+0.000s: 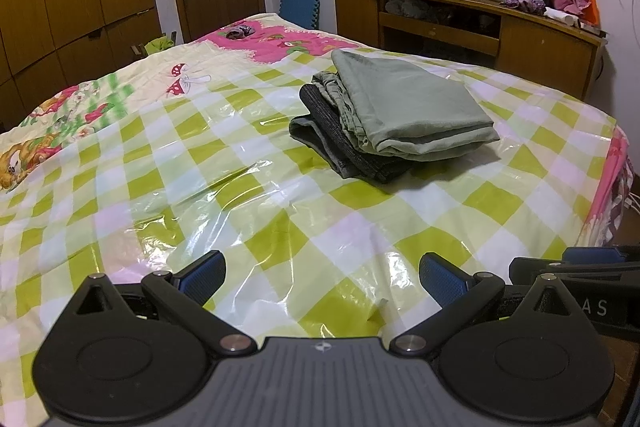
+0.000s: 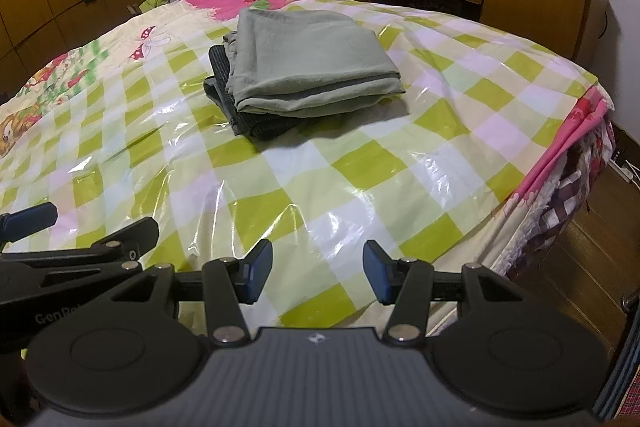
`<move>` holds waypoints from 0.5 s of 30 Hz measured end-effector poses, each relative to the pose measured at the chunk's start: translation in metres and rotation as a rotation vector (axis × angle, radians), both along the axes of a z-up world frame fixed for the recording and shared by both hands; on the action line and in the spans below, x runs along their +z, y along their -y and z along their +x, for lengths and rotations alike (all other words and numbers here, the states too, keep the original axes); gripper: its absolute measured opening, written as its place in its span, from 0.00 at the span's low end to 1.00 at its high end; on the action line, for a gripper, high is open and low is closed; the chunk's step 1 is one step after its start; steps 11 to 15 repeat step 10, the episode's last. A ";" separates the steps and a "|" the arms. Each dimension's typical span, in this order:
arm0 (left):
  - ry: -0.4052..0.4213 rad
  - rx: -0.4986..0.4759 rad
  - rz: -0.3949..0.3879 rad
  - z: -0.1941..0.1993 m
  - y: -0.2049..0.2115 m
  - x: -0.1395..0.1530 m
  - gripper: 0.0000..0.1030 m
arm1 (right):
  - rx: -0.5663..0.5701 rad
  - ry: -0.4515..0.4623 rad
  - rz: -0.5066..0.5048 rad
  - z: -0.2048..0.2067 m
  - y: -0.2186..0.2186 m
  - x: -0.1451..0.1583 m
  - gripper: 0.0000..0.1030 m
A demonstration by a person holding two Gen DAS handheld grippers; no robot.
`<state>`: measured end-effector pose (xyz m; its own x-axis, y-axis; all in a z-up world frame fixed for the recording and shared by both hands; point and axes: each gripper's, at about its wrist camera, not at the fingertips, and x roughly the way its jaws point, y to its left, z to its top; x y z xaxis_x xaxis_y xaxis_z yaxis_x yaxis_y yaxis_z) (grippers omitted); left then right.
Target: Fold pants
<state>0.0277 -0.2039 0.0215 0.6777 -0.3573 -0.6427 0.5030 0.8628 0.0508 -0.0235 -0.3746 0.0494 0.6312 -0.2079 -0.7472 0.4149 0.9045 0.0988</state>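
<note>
Two claws hang over the glossy green-and-white checked plastic bed cover [image 1: 280, 211], both released: the left claw [image 1: 320, 277] spread wide, the right claw [image 2: 318, 275] narrower, each holding nothing. The soft sage-green folded pants [image 1: 404, 107] lie well ahead of both, stacked on a dark grey ribbed garment [image 1: 352, 155]. Light and limp, they would likely slide on the slick cover; pinch a folded edge. They look already folded flat, layers tidy.
</note>
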 end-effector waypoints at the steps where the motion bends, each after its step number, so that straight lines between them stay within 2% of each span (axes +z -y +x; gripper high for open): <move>1: 0.001 0.000 0.001 0.000 0.000 0.000 1.00 | 0.000 -0.001 0.000 0.002 0.000 0.000 0.50; 15: -0.005 0.003 -0.005 -0.001 -0.002 0.001 1.00 | 0.001 -0.001 0.000 0.001 0.000 0.000 0.50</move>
